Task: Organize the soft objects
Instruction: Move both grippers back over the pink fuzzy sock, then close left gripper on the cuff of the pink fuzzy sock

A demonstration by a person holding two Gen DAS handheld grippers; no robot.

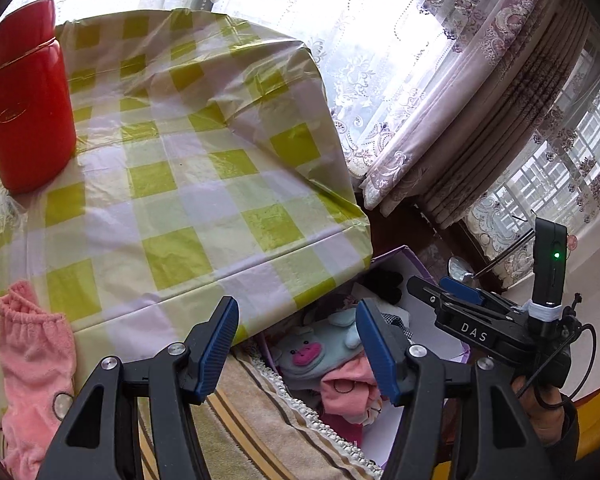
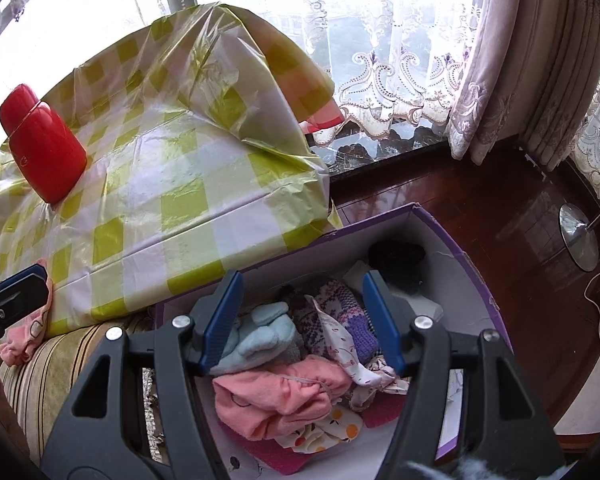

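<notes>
Right gripper: the right gripper [image 2: 302, 326] is held above the open box, its blue-padded jaws spread apart with nothing between them.
Left gripper: the left gripper [image 1: 296, 350] is poised over the table's near edge, jaws likewise apart and empty.
Box: a purple box [image 2: 466, 264] with white inner walls is set on the floor just beside the table; soft items are piled inside it.
Pile, near part: a crumpled pink garment [image 2: 280, 394] is seen on top, over a white cloth printed with orange fruit [image 2: 332, 428].
Pile, middle: a pale blue plush toy [image 2: 260, 338], shown with a pink snout in the left wrist view, lies beside a purple-and-white knitted piece [image 2: 340, 312].
Pile, far part: a black knitted item [image 2: 398, 262] is tucked at the far wall.
Table edge: a fluffy pink towel [image 1: 36, 364] is draped over the near left edge of the green-checked tablecloth [image 1: 204, 168].
Table, farther: a red flask [image 1: 30, 100] stands upright.
Background: lace curtains [image 2: 384, 76] hang at the window.
</notes>
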